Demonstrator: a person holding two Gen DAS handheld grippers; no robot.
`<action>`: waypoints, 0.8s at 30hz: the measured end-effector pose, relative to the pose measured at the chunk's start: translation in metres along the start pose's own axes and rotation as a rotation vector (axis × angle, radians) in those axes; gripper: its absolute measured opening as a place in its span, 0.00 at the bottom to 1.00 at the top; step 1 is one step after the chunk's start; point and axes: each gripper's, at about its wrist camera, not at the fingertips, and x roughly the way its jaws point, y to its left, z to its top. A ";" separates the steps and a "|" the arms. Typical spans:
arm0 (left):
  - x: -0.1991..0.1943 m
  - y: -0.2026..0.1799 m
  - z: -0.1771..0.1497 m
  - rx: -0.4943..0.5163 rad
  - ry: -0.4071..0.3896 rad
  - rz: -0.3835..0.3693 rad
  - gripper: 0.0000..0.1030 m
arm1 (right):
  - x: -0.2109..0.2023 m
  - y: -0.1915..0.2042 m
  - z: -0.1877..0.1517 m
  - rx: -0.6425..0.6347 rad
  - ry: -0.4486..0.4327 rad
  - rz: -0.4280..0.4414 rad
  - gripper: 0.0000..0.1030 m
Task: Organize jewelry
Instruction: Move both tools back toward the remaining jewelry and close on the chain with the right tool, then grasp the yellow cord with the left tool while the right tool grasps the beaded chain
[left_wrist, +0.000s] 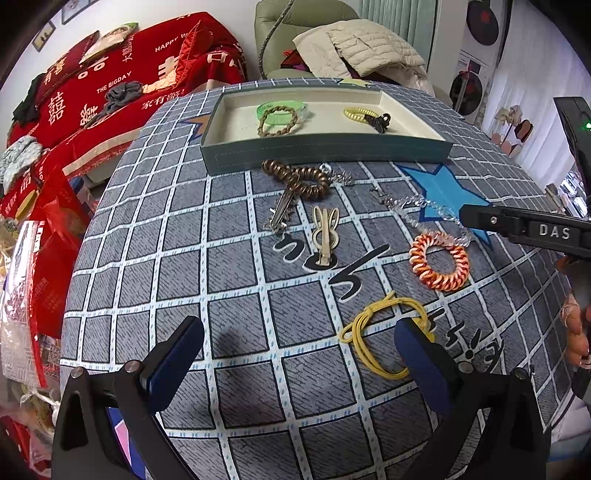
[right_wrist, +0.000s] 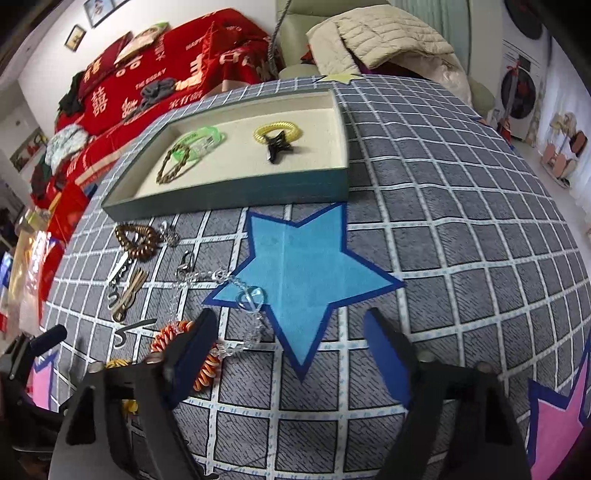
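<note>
A tray (left_wrist: 325, 153) on the tabletop (left_wrist: 236, 295) holds four pieces; about seven (hair ties, clips, a chain) wait outside. Left tool (left_wrist: 299, 354) and right tool (right_wrist: 291, 350) both spread, empty.

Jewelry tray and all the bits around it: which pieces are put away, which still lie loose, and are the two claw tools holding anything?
Tray: open, partly filled.
Green bangle: in tray.
Brown braided bracelet: in tray, overlapping the bangle.
Yellow coil tie: in tray.
Brown coil tie: loose on cloth.
Beige clip: loose.
Orange coil tie: loose.
Yellow elastic: loose.
Clear chain: loose.
Left gripper: open, empty.
Right gripper: open, empty.
</note>
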 end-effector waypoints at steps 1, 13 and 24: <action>0.010 0.001 0.005 -0.001 0.003 0.002 1.00 | 0.002 0.003 0.000 -0.012 0.005 -0.002 0.72; 0.057 0.013 0.030 0.053 0.015 -0.009 1.00 | 0.015 0.037 -0.003 -0.187 0.006 -0.067 0.61; -0.018 -0.041 -0.021 0.132 0.002 -0.086 0.66 | 0.014 0.050 -0.002 -0.238 0.022 -0.028 0.21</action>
